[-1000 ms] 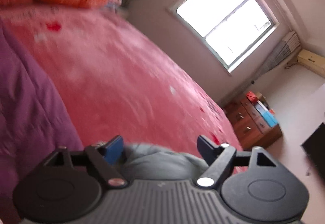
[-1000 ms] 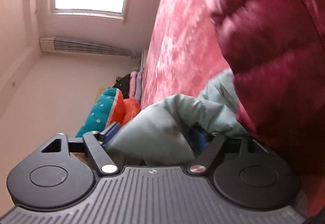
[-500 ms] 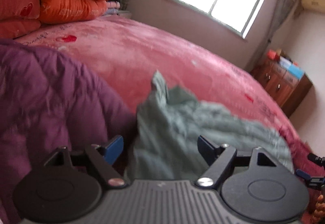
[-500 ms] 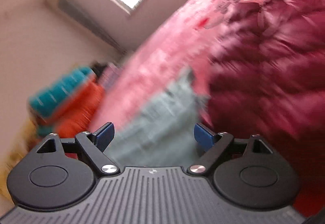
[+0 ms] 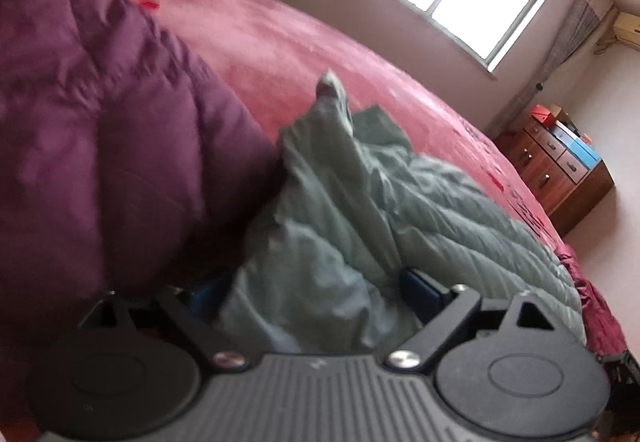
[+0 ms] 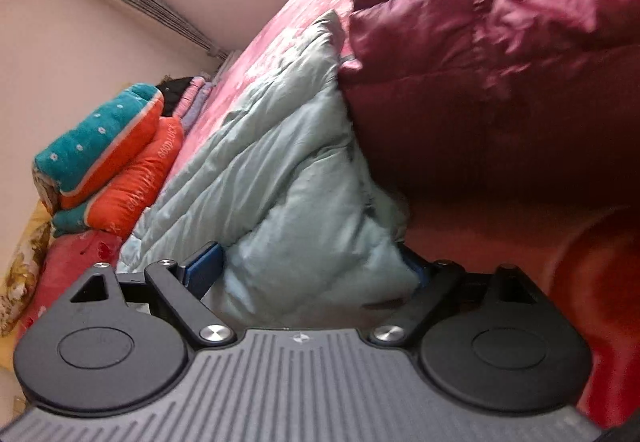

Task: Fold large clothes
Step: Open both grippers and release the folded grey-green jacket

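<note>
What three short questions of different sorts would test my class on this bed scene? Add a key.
1. True or false: the green quilted garment lies between the fingers of the right gripper.
2. In the left wrist view, what does it lie against? A. purple padded garment B. black coat C. white shirt
3. Fill in: the bedspread is ____.
Key: 1 true; 2 A; 3 pink.

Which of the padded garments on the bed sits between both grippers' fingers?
The pale green quilted jacket; the dark purple-maroon puffer coat lies beside it, outside them.
</note>
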